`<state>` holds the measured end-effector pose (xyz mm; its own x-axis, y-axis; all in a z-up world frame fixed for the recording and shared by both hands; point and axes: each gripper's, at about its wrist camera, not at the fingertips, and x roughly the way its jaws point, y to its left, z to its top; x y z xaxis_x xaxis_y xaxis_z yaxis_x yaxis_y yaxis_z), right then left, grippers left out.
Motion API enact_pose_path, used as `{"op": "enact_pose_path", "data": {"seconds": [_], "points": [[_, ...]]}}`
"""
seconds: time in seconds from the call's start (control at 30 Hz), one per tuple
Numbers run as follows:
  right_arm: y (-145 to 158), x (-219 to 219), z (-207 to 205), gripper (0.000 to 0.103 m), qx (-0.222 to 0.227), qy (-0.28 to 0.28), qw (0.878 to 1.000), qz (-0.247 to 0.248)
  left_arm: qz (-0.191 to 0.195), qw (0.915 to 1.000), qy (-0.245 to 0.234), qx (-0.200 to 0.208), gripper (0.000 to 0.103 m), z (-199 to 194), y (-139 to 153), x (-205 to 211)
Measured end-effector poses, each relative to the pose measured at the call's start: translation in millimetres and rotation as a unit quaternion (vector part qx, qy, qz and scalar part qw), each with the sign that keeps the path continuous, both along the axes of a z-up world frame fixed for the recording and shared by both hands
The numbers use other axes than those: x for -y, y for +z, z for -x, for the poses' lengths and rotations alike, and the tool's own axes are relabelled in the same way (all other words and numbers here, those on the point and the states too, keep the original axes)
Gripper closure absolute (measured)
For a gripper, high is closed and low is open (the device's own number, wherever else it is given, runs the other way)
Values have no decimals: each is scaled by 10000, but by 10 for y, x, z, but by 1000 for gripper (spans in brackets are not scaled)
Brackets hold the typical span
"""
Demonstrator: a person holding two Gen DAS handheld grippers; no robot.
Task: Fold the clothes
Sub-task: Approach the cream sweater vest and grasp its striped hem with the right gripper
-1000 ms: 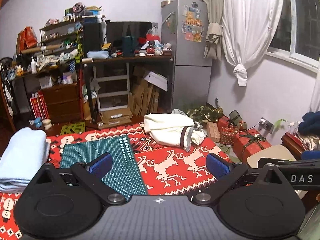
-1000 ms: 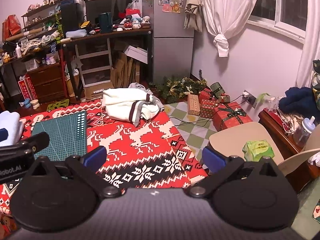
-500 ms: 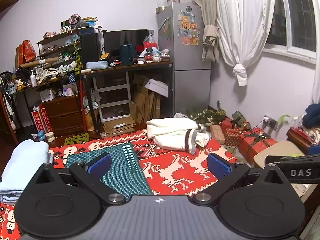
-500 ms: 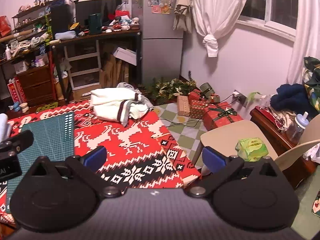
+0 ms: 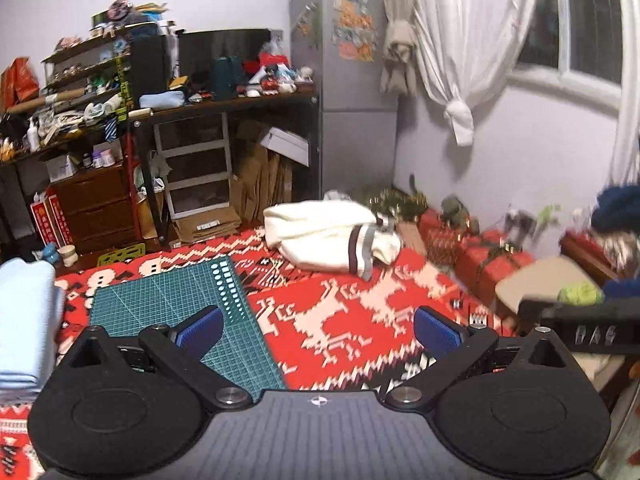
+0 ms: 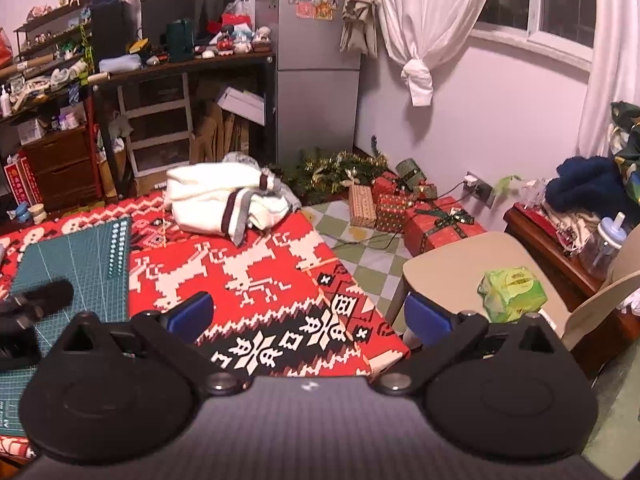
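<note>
While both claws, left claw (image 5: 316, 330) and right claw (image 6: 306, 314), hang released, the crumpled white sweater (image 6: 224, 200) awaits pickup; next, presumably, reach across the surface (image 6: 256, 276).

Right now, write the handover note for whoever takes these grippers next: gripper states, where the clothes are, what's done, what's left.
Left gripper: open, empty, above the table.
Right gripper: open, empty, above the table's right part.
White sweater: bunched, unfolded, at the far side of the red patterned tablecloth, right of the green cutting mat. Neither gripper touches it.
Light blue folded cloth: stacked at the table's left edge; looks finished.
Left to do: reach the sweater, spread it flat, fold it.
</note>
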<state>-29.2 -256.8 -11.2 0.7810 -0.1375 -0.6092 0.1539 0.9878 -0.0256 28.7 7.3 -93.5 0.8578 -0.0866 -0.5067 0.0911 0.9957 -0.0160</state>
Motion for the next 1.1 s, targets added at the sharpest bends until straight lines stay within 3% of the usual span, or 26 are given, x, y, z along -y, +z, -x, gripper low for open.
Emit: {"op": "enact_pose_path", "data": {"seconds": [0.13, 0.27, 0.43, 0.63, 0.83, 0.97, 1.1], "points": [[-199, 19, -188, 0, 27, 452, 9989, -134, 372, 9991, 157, -87, 1, -187, -179, -120], [-356, 44, -422, 0, -12, 737, 9958, -548, 968, 9944, -55, -414, 1, -443, -337, -280], [-527, -54, -780, 0, 189, 1108, 9933, -253, 1083, 9920, -55, -654, 1, -761, -540, -425], [-723, -188, -1437, 1, 230, 1498, 9884, -78, 1476, 9850, 56, -897, 17, -1225, -795, -633], [-1033, -404, -2173, 16, 95, 1746, 9842, 279, 1769, 9788, -123, -1029, 37, -1616, -1033, -740], [-1325, -513, -2599, 31, -134, 1793, 9836, 102, 1828, 9776, -202, -1025, 42, -1749, -1168, -785], [-1615, -600, -2990, 39, -288, 1789, 9833, 197, 1848, 9765, -146, -1102, 42, -1860, -1287, -850]]}}
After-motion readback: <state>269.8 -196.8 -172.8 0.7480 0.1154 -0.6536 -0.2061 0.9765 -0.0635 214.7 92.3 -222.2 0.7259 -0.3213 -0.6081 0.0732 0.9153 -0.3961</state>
